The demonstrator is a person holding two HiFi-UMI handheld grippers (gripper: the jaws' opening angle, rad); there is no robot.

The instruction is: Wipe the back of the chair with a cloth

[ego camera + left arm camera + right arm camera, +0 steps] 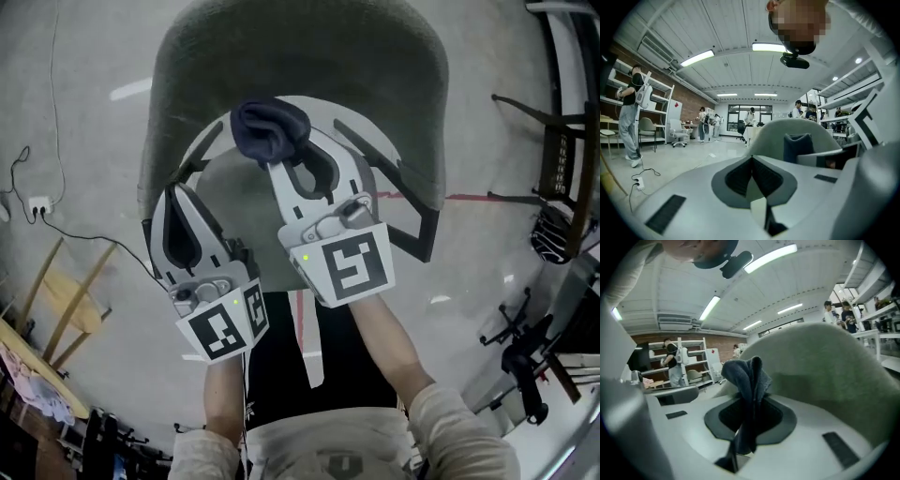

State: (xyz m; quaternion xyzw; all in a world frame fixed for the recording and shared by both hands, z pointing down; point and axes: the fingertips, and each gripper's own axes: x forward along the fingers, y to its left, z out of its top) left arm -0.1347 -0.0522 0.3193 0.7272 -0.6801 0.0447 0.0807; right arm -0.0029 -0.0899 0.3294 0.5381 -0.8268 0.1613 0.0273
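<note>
Gripping the dark cloth (270, 129) tightly, the right gripper (284, 167) sits near the chair back (300, 47) at twelve o'clock, left gripper (180, 200) closed and empty at eight; wiping seems about to start, needing the cloth pressed on.

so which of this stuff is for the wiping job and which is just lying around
For the job: chair, cloth, right gripper clamped on the cloth, left gripper shut and empty.
Just lying about: power strip, black chair.
</note>
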